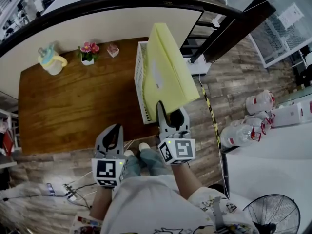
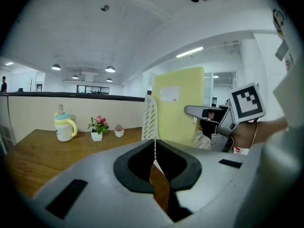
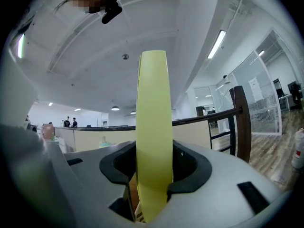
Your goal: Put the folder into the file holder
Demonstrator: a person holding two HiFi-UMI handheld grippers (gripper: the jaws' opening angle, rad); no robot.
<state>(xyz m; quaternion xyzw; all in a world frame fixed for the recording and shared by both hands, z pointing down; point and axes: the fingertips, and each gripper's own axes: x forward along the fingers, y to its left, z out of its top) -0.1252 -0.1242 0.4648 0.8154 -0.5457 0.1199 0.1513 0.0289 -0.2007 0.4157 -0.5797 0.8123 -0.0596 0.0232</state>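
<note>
the right gripper (image 1: 171, 112) is clamped on the near edge of the yellow folder (image 1: 168, 65), which stands upright over the white file holder (image 1: 140, 79) at the right end of the table (image 1: 73, 106). best to keep the folder vertical, line its bottom edge up with the slot, and lower it gently before letting go. the left gripper (image 1: 113, 132), jaws together and empty, could steady the holder.

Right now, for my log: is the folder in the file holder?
Not fully: the folder, clamped in the right tool, towers over the file holder; lower edge hidden.
</note>
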